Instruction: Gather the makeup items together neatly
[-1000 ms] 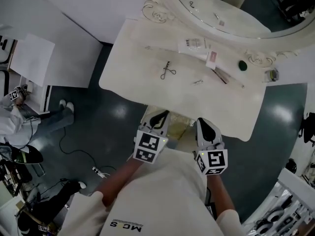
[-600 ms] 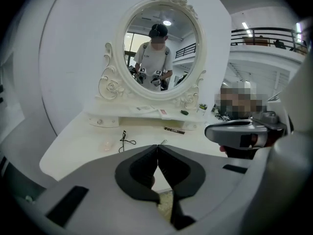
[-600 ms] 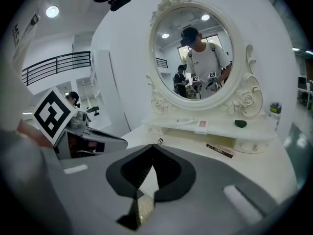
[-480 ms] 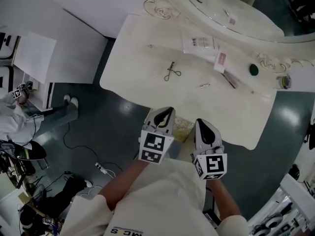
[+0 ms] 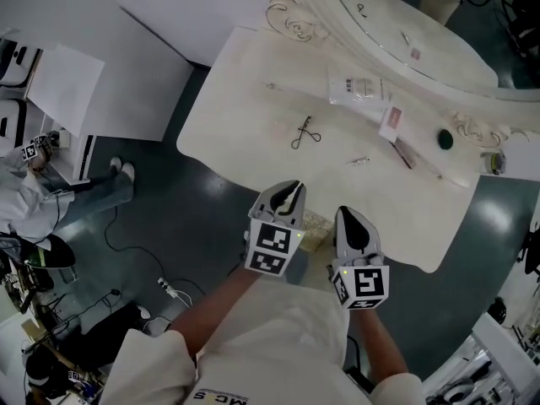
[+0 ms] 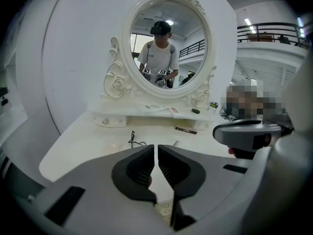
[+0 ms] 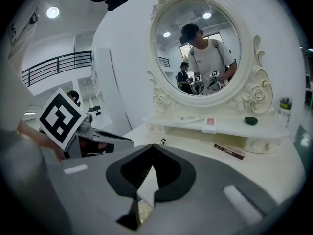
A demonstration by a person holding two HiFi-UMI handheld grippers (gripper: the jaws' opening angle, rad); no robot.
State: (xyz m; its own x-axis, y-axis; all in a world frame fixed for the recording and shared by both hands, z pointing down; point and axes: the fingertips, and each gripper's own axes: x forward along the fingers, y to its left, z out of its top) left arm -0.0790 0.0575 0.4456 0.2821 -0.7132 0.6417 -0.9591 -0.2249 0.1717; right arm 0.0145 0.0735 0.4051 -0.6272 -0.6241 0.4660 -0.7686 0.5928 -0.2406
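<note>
Left gripper and right gripper closed, empty, at the table's near edge.
Both claws sit side by side, jaws together with nothing between them. The makeup lies scattered, well apart from them: a curler mid-table, a small silver piece to its right, and nearer the mirror a tube, a pink box, a brown stick and a dark round pot.
</note>
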